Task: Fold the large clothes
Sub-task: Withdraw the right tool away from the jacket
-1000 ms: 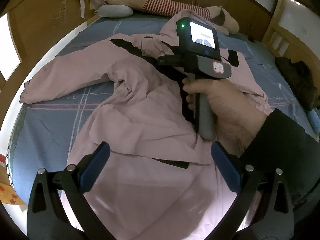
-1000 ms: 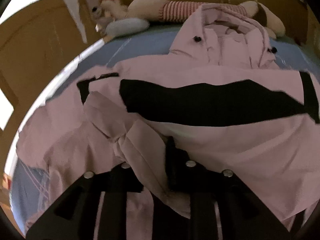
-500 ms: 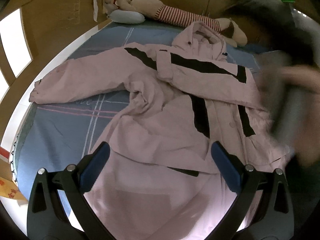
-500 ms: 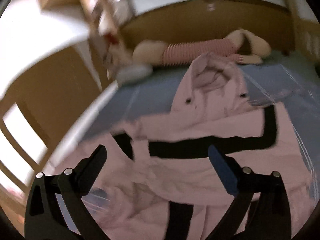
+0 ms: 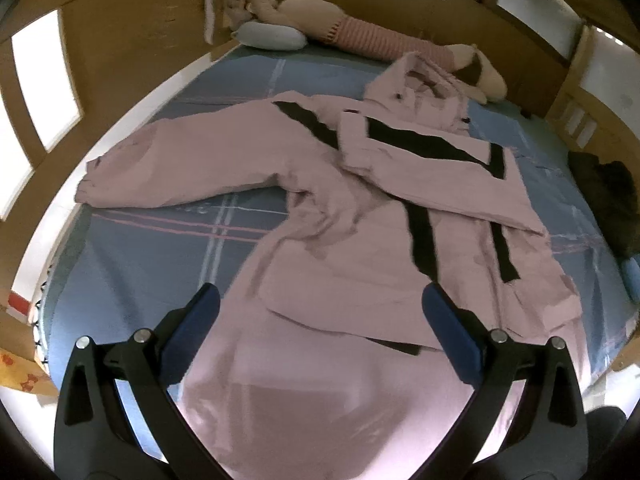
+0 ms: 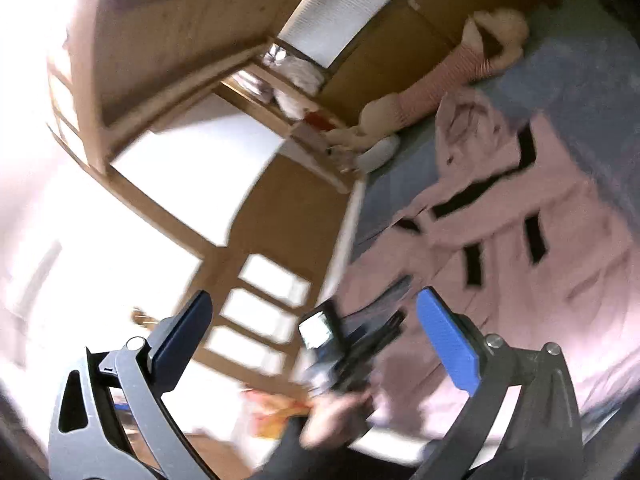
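Note:
A large pink jacket (image 5: 360, 248) with black stripes lies spread on the blue bed sheet (image 5: 152, 256). One sleeve (image 5: 432, 168) is folded across the chest, and the other sleeve (image 5: 180, 168) stretches out to the left. My left gripper (image 5: 320, 304) hovers open over the jacket's lower half with nothing between its blue pads. The right wrist view is tilted and blurred. It shows my right gripper (image 6: 316, 300) wide open, empty and lifted off the jacket (image 6: 540, 240). Between its fingers I see the left tool's small screen (image 6: 320, 330) and the hand (image 6: 336, 412) holding it.
A stuffed toy in a striped top (image 5: 360, 32) and a pale pillow (image 5: 268, 38) lie at the head of the bed. Dark clothing (image 5: 600, 192) sits at the bed's right side. Wooden wall panels and bright windows (image 6: 180, 184) border the bed's left edge.
The right gripper let go of the sleeve, opened wide and swung up and out of the left wrist view. The sleeve now rests folded across the chest. The left gripper drew back a little.

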The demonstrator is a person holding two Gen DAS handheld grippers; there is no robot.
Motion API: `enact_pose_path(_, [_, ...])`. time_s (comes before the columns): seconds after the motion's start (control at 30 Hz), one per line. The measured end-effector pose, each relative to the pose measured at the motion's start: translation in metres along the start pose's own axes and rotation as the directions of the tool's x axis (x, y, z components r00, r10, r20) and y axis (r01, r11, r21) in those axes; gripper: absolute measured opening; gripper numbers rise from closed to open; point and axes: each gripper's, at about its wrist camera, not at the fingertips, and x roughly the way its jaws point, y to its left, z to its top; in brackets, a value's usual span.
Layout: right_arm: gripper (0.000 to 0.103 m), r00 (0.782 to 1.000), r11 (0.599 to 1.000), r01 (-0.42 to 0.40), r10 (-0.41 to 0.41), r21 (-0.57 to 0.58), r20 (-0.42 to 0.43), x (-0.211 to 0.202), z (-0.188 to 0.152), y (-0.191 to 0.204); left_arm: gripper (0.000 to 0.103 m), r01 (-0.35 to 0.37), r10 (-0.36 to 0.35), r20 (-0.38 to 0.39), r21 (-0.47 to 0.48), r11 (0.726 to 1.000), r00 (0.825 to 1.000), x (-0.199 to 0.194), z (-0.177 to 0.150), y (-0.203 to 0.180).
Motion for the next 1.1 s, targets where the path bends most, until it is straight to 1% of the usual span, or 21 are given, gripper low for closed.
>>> enact_pose_path(0.07, [0.102,0.998,0.995,-0.063,0.064,0.071,-0.004,-0.016,0.004,-0.017,0.101,-0.017,0.016,-0.016,-0.031,0.999,1.0,0.005,0.004,0.01])
enact_pose_path(0.1, [0.102,0.991,0.981,-0.131,0.131,0.146,0.01,-0.028,0.006,-0.032,0.101,-0.019,0.018,-0.025,-0.046,0.999,1.0,0.008,0.005,0.014])
enact_pose_path(0.17, [0.102,0.966,0.93,-0.257,0.257,0.261,0.034,-0.042,0.005,-0.05,0.101,-0.037,0.034,-0.031,-0.08,0.996,0.999,0.011,0.009,0.023])
enact_pose_path(0.2, [0.102,0.94,0.894,-0.335,0.337,0.297,0.046,-0.048,0.008,-0.058,0.101,-0.047,0.045,-0.029,-0.089,0.995,0.999,0.012,0.011,0.026])
enact_pose_path(0.23, [0.102,0.931,0.884,-0.36,0.363,0.297,0.05,-0.053,0.011,-0.06,0.101,-0.06,0.058,-0.026,-0.095,0.994,0.998,0.013,0.013,0.027])
enact_pose_path(0.27, [0.102,0.93,0.883,-0.365,0.362,0.294,0.067,-0.061,0.014,-0.063,0.101,-0.069,0.066,-0.025,-0.1,0.993,0.997,0.014,0.015,0.029])
enact_pose_path(0.33, [0.102,0.92,0.871,-0.392,0.378,0.295,0.108,-0.075,0.016,-0.068,0.101,-0.072,0.07,-0.022,-0.113,0.991,0.997,0.016,0.02,0.029])
enact_pose_path(0.4, [0.102,0.907,0.852,-0.419,0.408,0.313,0.102,-0.078,0.017,-0.072,0.101,-0.071,0.069,-0.021,-0.118,0.99,0.997,0.018,0.024,0.028])
enact_pose_path(0.43, [0.102,0.918,0.866,-0.395,0.383,0.306,0.101,-0.081,0.017,-0.073,0.101,-0.074,0.072,-0.017,-0.118,0.99,0.997,0.019,0.026,0.027])
enact_pose_path(0.47, [0.102,0.922,0.87,-0.386,0.37,0.306,0.109,-0.082,0.017,-0.076,0.101,-0.077,0.075,-0.015,-0.115,0.99,0.997,0.02,0.028,0.025])
enact_pose_path(0.57, [0.102,0.919,0.845,-0.389,0.382,0.366,0.095,-0.076,0.012,-0.085,0.101,-0.075,0.073,-0.021,-0.113,0.991,0.997,0.025,0.032,0.023])
enact_pose_path(0.7, [0.102,0.879,0.801,-0.46,0.473,0.383,0.068,-0.068,0.007,-0.081,0.101,-0.069,0.063,-0.049,-0.131,0.989,0.997,0.033,0.033,0.027])
enact_pose_path(0.73, [0.102,0.877,0.808,-0.466,0.477,0.36,0.066,-0.069,0.008,-0.076,0.101,-0.071,0.064,-0.051,-0.132,0.989,0.997,0.034,0.032,0.028])
enact_pose_path(0.8, [0.102,0.892,0.837,-0.448,0.445,0.315,0.085,-0.072,0.009,-0.073,0.101,-0.075,0.069,-0.048,-0.133,0.988,0.996,0.033,0.033,0.03])
enact_pose_path(0.83, [0.102,0.891,0.831,-0.448,0.445,0.329,0.087,-0.071,0.009,-0.076,0.101,-0.081,0.076,-0.042,-0.131,0.988,0.996,0.032,0.033,0.032])
enact_pose_path(0.9, [0.102,0.884,0.805,-0.455,0.46,0.38,0.083,-0.065,0.007,-0.081,0.101,-0.084,0.08,-0.034,-0.132,0.988,0.996,0.029,0.034,0.035])
enact_pose_path(0.93, [0.102,0.883,0.804,-0.458,0.462,0.38,0.087,-0.065,0.006,-0.08,0.101,-0.086,0.083,-0.029,-0.134,0.987,0.996,0.027,0.034,0.036])
enact_pose_path(1.0, [0.102,0.864,0.787,-0.485,0.498,0.381,0.073,-0.06,0.004,-0.075,0.101,-0.092,0.089,-0.027,-0.135,0.987,0.996,0.026,0.033,0.04])
enact_pose_path(1.03, [0.102,0.842,0.775,-0.512,0.538,0.371,0.04,-0.057,0.002,-0.068,0.101,-0.096,0.093,-0.027,-0.136,0.986,0.995,0.025,0.033,0.042])
enact_pose_path(1.07, [0.102,0.833,0.776,-0.526,0.553,0.349,0.025,-0.057,0.001,-0.061,0.101,-0.101,0.097,-0.029,-0.139,0.985,0.995,0.026,0.032,0.044])
enact_pose_path(1.1, [0.102,0.835,0.788,-0.528,0.55,0.316,0.024,-0.06,0.001,-0.056,0.101,-0.103,0.099,-0.033,-0.142,0.985,0.995,0.026,0.032,0.047])
